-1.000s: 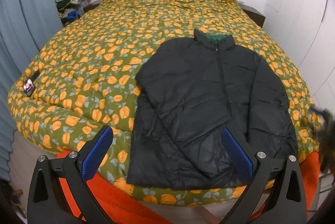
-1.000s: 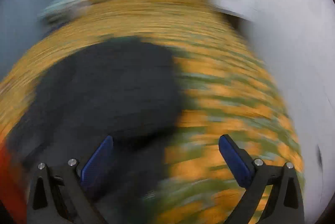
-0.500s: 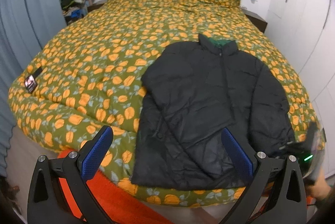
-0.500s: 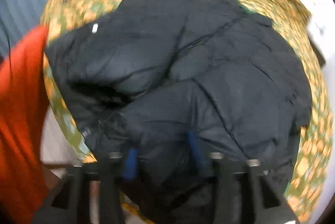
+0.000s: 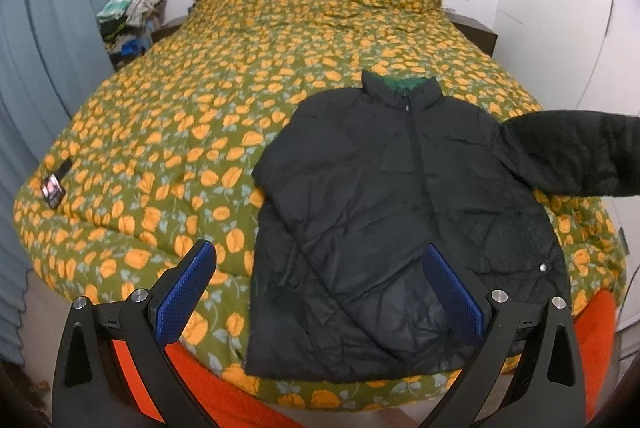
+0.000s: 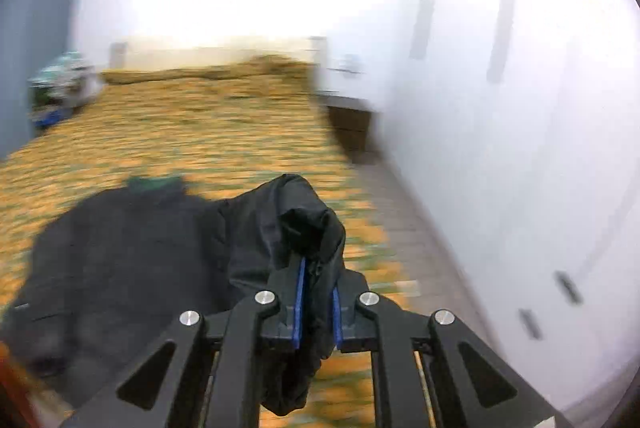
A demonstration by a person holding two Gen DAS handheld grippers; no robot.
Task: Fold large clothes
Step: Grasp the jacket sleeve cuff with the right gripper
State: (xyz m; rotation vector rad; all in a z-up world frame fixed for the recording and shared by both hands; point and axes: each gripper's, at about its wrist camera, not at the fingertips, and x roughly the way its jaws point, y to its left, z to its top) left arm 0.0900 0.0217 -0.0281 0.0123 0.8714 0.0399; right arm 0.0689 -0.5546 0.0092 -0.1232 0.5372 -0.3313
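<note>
The right gripper [image 6: 317,302] is clamped tight on the end of the black jacket's sleeve [image 6: 308,224], dark fabric bunched between its blue pads and hanging below them, the sleeve lifted clear of the floral bedspread [image 6: 192,123]. From the left gripper [image 5: 320,292], whose jaws stand wide apart with nothing between them, the black jacket [image 5: 384,211] lies spread flat straight ahead on the bedspread, collar at the far end, hem nearest the fingers. Off to that gripper's right, the raised sleeve stretches out sideways above the bed's edge.
</note>
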